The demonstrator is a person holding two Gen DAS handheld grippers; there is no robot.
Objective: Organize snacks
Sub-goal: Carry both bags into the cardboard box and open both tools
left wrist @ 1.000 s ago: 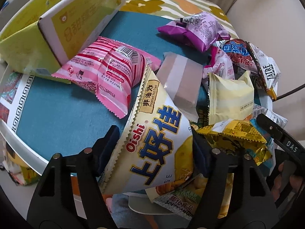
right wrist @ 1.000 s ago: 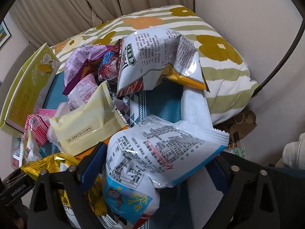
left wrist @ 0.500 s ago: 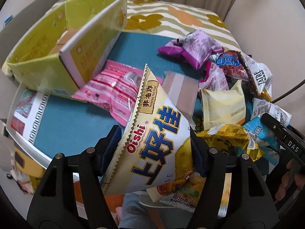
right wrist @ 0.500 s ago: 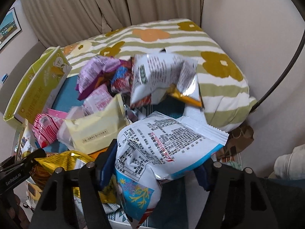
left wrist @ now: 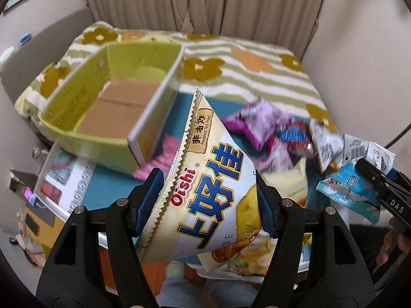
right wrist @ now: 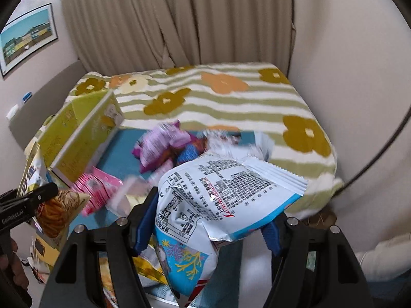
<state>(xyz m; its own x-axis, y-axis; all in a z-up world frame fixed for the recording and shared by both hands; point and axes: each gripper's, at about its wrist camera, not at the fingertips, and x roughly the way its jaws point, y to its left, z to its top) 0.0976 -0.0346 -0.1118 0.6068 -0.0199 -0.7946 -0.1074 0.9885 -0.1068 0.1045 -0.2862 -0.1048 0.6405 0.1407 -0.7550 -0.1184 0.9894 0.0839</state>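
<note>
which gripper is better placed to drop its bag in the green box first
Left. The left gripper, shut on the Oishi bag, is next to the green box; the right gripper holds its white-blue bag farther away.

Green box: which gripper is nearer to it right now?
Left. The left gripper, holding the Oishi bag, sits just in front of the green box. The right gripper, holding the blue-and-white bag, is farther off to its right.

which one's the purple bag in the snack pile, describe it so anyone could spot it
Start at the green box on the blue mat. Right of it lies the snack pile, and the purple bag sits at its far edge. It is the only purple one; the pink bag lies nearer.
</note>
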